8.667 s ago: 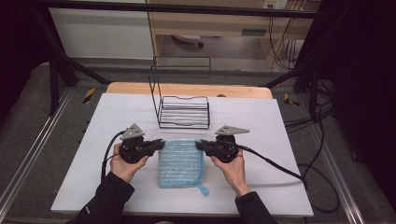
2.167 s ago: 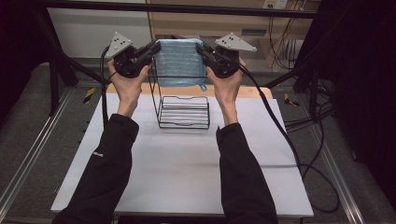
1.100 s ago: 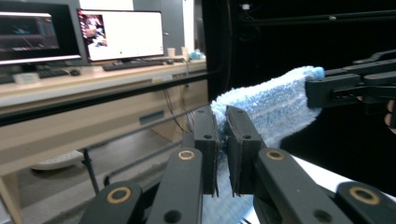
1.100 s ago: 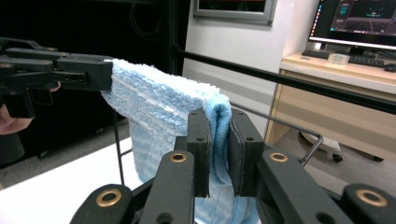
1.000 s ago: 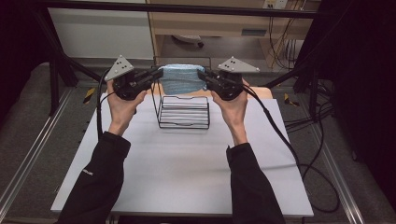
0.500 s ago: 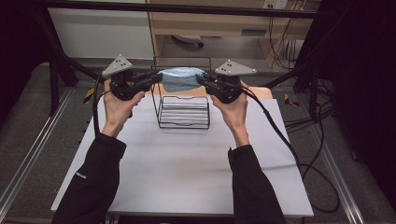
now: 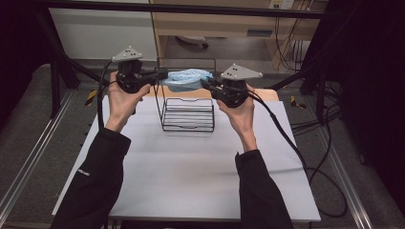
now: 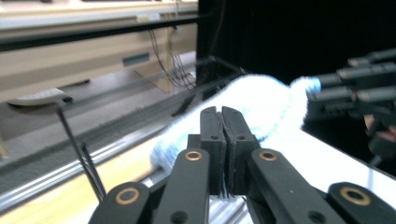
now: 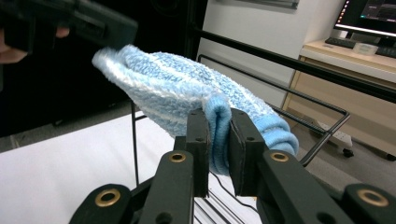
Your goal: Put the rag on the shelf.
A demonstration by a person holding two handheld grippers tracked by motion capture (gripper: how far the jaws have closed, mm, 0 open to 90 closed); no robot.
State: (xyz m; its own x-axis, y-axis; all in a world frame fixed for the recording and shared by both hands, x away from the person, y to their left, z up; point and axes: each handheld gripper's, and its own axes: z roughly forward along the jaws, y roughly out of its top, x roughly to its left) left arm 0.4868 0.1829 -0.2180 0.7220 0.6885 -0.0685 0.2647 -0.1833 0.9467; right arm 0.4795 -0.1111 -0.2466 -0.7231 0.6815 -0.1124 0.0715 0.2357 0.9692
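The 2 grippers hold a blue towel [image 7: 185, 78] above the wire rack [image 7: 187, 113]. The left gripper [image 7: 160, 75] pinches 1 edge tight left of the rack; the right gripper [image 7: 206, 84] clamps the other edge on its right.

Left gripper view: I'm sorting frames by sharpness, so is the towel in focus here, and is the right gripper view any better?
Left gripper view: the blue towel is soft and washed out to near white, while the left hand-held gripper itself is crisp. Right gripper view: the towel's pile and stripes are sharp. High view: the surroundings are dark and the white table evenly lit.
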